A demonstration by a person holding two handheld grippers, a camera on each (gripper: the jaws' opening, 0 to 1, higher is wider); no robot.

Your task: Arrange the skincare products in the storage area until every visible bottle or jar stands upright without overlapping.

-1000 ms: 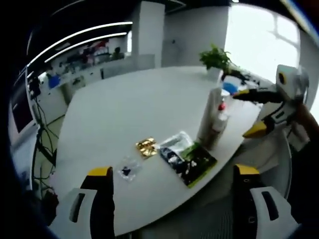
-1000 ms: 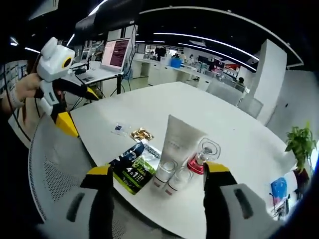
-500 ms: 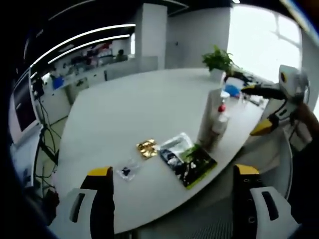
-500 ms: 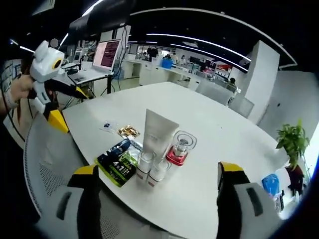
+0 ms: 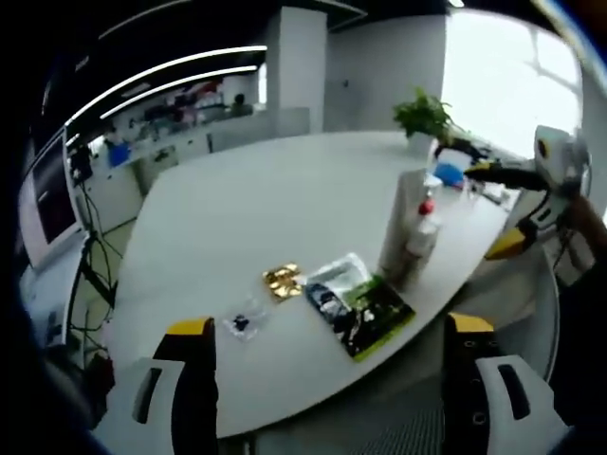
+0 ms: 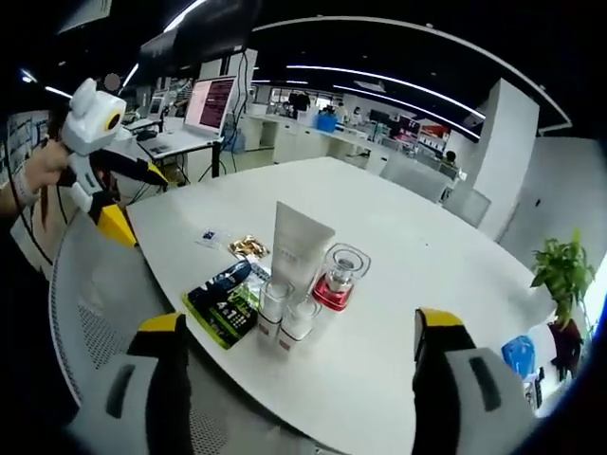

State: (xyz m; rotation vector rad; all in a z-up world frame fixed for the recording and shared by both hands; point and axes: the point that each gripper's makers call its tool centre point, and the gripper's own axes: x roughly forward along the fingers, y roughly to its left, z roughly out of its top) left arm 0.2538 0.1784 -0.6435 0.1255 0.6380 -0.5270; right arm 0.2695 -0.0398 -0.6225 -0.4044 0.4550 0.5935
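Note:
On the white table point(image 6: 427, 284) a white tube point(image 6: 296, 245) stands on its cap. A clear bottle with a red base point(image 6: 337, 278) is upright to its right, and two small clear bottles point(image 6: 285, 311) stand in front, close together. A green and black packet point(image 6: 223, 303) lies flat beside them. My right gripper point(image 6: 303, 379) is open, well short of the group. In the left gripper view the tube point(image 5: 398, 223) and small bottles point(image 5: 417, 248) stand near the table's right edge, with the packet point(image 5: 365, 313) flat in front. My left gripper point(image 5: 332, 379) is open off the table edge.
A gold sachet point(image 6: 248, 246) and a small clear sachet point(image 6: 209, 235) lie flat left of the packet. A potted plant point(image 6: 564, 275) and a blue object point(image 6: 520, 355) are at the far right. A mesh chair point(image 6: 95, 313) is against the near table edge. The left gripper point(image 6: 100, 142) is held at the left.
My right gripper's jaws stand wider apart than a second ago, and its camera has drawn back from the products. The left gripper view has shifted only slightly. No product has moved.

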